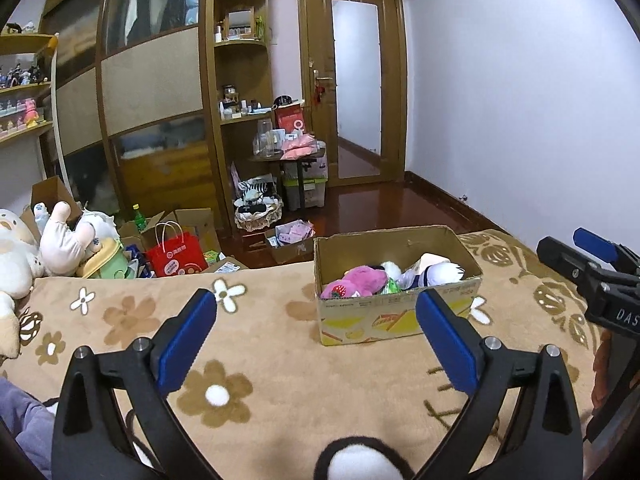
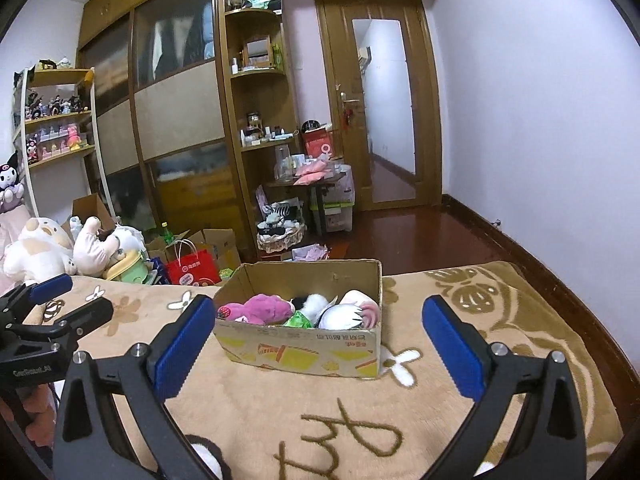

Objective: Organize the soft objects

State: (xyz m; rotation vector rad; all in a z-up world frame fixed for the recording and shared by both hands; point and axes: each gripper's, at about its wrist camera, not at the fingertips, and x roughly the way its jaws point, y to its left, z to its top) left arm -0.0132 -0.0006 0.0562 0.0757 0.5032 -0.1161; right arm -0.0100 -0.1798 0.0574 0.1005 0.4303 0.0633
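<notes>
Both jaws wide, nothing held: left hand-held gripper point(image 1: 316, 312), right hand-held gripper point(image 2: 318, 320). Cardboard box point(image 2: 304, 346) of plush toys point(image 2: 260, 307) sits ahead of both, dead centre for the right. Black-and-white plush point(image 1: 360, 460) lies just under the left, nearer.

An open cardboard box point(image 2: 304, 350) sits upright on the tan flowered blanket point(image 2: 280, 412); a pink plush point(image 2: 264, 307) lies at its left. White plush toys point(image 2: 344, 312) crowd its right side.

Tan flower-patterned blanket point(image 1: 260, 344), brown cardboard box point(image 2: 304, 350), pink plush point(image 2: 264, 307)

Black grippers point(image 1: 316, 340) (blue ribbed pads), silver screws
</notes>
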